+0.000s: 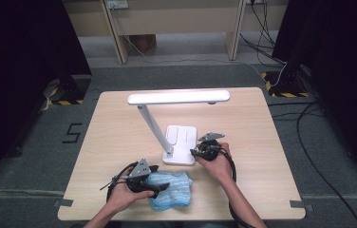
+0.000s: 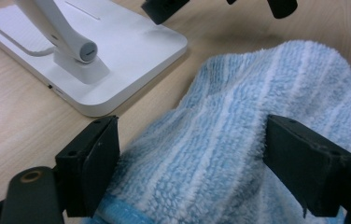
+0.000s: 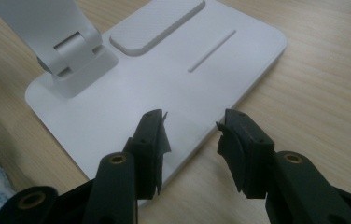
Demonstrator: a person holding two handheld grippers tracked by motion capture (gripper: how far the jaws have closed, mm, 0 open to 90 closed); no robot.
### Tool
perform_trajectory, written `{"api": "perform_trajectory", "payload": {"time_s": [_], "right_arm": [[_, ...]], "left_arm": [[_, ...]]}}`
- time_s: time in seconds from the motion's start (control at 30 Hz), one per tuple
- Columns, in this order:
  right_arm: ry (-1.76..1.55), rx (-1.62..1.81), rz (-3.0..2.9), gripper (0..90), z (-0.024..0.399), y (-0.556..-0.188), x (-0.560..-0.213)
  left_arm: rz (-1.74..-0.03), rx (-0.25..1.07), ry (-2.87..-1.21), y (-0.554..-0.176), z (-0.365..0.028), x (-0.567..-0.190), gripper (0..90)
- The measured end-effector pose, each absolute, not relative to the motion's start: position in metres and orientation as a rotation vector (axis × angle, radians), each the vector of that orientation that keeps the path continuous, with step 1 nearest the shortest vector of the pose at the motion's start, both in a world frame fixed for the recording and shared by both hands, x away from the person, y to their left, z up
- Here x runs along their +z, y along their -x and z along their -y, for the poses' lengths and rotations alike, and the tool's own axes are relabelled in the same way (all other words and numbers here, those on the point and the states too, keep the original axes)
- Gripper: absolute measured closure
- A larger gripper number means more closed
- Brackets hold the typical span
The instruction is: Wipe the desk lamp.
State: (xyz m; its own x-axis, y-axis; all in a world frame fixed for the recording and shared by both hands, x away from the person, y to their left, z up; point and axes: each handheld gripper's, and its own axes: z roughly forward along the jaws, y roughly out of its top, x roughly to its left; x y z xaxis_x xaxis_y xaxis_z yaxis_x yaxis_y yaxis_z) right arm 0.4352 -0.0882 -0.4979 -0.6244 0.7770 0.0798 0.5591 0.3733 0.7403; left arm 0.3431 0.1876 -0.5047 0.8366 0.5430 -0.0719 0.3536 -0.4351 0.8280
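The pale wood-grain worktop (image 1: 119, 128) carries everything. Standing at its middle is a white plastic desk lamp (image 1: 179, 97) with a long flat head, a slanted arm and a flat rectangular base (image 1: 182, 142). Just in front of that base, near the worktop's front edge, lies a rumpled light-blue striped terry cloth (image 1: 173, 191). The left claw (image 1: 160, 178) rests over the cloth's left part, jaws set wide with the cloth between them; in the left gripper view the cloth (image 2: 239, 154) bulges up between the two black pads without being pinched. The right claw (image 1: 194, 153) sits at the base's right front corner, jaws partly spread above the white base (image 3: 131, 98), holding nothing.
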Motion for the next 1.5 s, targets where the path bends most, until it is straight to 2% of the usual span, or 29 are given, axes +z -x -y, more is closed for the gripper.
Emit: {"api": "perform_trajectory", "payload": {"time_s": [0.43, 0.87, 1.0, 1.2, 1.3, 1.5], "right_arm": [[-1.148, 1.088, -2.409, 57.9, 0.073, -0.441, -0.496], [-1.11, 1.072, -2.422, 57.3, 0.063, -0.443, -0.497], [-1.106, 1.075, -2.427, 57.1, 0.062, -0.441, -0.495], [-1.093, 1.063, -2.442, 56.0, 0.061, -0.441, -0.497], [-1.093, 1.06, -2.445, 56.0, 0.06, -0.441, -0.497], [-1.056, 1.037, -2.449, 55.8, 0.058, -0.44, -0.497]], "left_arm": [[-0.565, 0.235, -2.15, -0.345, -0.18, -0.515, 16.4], [-0.556, 0.199, -2.162, -0.343, -0.181, -0.515, 30.6], [-0.556, 0.184, -2.115, -0.343, -0.182, -0.506, 29.6], [-0.544, 0.173, -2.158, -0.341, -0.178, -0.514, 21.1], [-0.541, 0.171, -2.168, -0.342, -0.178, -0.516, 20.3], [-0.54, 0.185, -2.173, -0.34, -0.178, -0.519, 28.7]]}}
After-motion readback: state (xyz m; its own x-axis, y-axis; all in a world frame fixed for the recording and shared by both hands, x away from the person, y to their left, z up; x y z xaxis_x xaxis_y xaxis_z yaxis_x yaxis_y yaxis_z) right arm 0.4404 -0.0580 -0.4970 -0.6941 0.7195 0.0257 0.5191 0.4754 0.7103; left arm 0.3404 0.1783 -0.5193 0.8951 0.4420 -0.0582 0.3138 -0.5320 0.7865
